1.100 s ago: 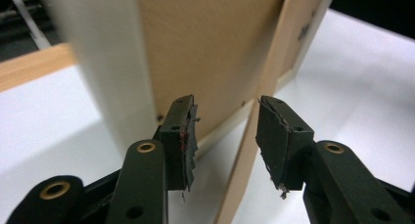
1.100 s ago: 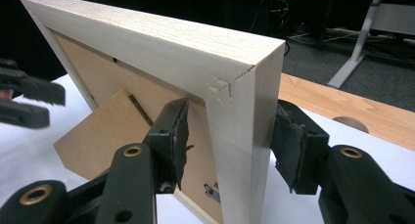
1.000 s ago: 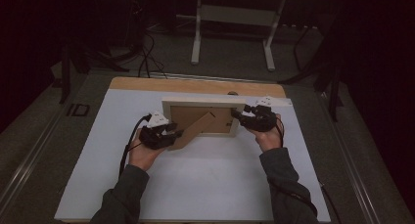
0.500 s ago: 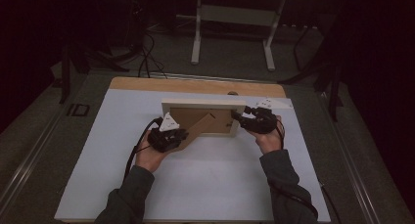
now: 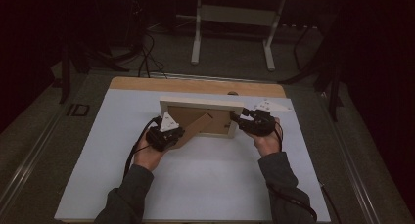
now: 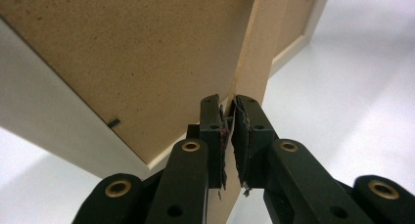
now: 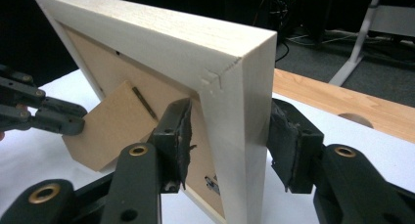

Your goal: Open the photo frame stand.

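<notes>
A pale wooden picture frame (image 5: 200, 105) stands upright on the white table top (image 5: 215, 185), its brown back facing me. A brown fibreboard stand (image 5: 195, 127) slants out from the back. My left gripper (image 5: 176, 135) is shut on the lower end of that stand (image 6: 252, 53), beside the backboard (image 6: 127, 53); in the left gripper view the left gripper (image 6: 226, 104) pinches the stand's thin edge. My right gripper (image 5: 236, 119) is shut on the frame's right side rail (image 7: 235, 62), one pad on each face. The right gripper view also shows the stand (image 7: 107, 131) with the left gripper (image 7: 73, 123) on it.
A bare wooden strip (image 5: 195, 85) with a round hole (image 5: 233, 93) runs along the table's far edge. Beyond it are dark floor, cables (image 5: 147, 53) and the white legs of another table (image 5: 197, 33). White surface lies open in front of the frame.
My left gripper has shifted slightly right and rolled while staying at the stand. The frame and the right gripper have kept their place.
</notes>
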Available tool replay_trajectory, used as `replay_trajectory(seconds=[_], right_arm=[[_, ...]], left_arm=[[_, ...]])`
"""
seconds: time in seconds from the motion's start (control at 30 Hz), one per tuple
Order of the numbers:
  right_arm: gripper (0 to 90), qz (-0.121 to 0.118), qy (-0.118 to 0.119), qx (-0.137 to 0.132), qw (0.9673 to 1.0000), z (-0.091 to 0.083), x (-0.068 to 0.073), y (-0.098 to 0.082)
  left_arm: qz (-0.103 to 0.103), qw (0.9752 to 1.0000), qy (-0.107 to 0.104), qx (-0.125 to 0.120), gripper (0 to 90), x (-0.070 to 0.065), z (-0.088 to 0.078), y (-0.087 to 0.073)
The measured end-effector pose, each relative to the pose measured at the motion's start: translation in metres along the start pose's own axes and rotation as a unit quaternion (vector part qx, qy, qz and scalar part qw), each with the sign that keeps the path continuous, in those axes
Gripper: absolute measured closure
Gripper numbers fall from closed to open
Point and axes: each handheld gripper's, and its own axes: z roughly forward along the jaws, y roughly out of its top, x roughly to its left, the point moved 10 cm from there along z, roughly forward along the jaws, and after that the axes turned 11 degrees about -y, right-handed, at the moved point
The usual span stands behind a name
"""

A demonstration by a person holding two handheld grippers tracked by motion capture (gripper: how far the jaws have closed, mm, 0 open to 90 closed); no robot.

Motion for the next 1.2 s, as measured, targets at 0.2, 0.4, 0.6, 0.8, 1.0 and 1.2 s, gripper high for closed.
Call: replay_trajectory(seconds=[0.2,0.4,0.6,0.8,1.0,1.2], right_arm=[[54.9,-0.005,0.004,0.001,1.0,0.001,0.004,-0.002],[54.8,-0.007,0.012,0.006,0.9999,0.0,0.005,-0.006],[54.5,-0.012,0.019,0.004,0.9997,-0.002,0.007,-0.008],[54.1,-0.02,0.027,0.004,0.9994,-0.005,0.01,-0.013],[53.5,-0.03,0.032,0.005,0.999,-0.008,0.013,-0.017],[53.0,-0.034,0.038,0.005,0.9987,-0.011,0.016,-0.02]], left_arm=[[-0.021,0.9997,-0.011,-0.011,83.3,0.002,-0.004,-0.002],[-0.035,0.9983,-0.041,-0.025,85.7,-0.009,-0.009,-0.004],[-0.048,0.9964,-0.06,-0.037,86.8,-0.018,-0.012,-0.006],[-0.048,0.9946,-0.08,-0.046,87.5,-0.031,-0.016,-0.01],[-0.048,0.9927,-0.099,-0.049,87.6,-0.042,-0.017,-0.013],[-0.045,0.9922,-0.106,-0.046,87.4,-0.049,-0.018,-0.016]])
